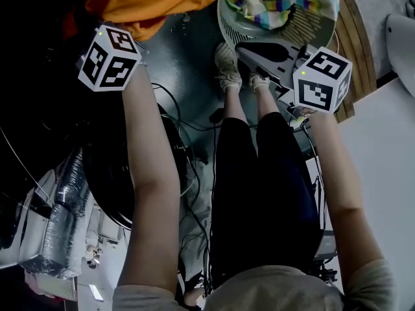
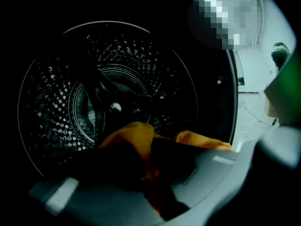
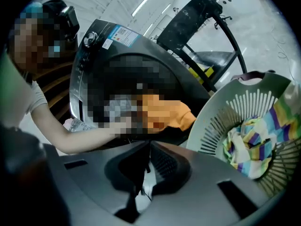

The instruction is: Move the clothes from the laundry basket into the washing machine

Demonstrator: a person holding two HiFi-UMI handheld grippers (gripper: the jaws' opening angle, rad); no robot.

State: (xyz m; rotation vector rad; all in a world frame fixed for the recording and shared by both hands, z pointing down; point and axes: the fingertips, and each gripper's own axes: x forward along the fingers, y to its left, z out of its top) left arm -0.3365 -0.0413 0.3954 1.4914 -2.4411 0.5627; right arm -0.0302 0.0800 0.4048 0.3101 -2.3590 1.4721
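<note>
Crumpled orange garment (image 2: pixel 136 140), bunched in folds, is clamped in the left tongs (image 2: pixel 149 159), just in front of the dark washing machine drum (image 2: pixel 56 102). A pastel striped cloth (image 3: pixel 249 145) lies in the white slotted laundry basket (image 3: pixel 221 121), ahead-right of the right tongs (image 3: pixel 146 149), which are clenched on nothing.

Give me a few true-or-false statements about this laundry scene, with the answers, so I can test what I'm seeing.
1. The left tool is clamped on an orange garment. True.
2. The right tool holds the striped cloth. False: its jaws are shut with nothing between them.
3. The laundry basket is empty. False: the striped cloth lies in it.
4. The left tool faces the open washing machine drum. True.
</note>
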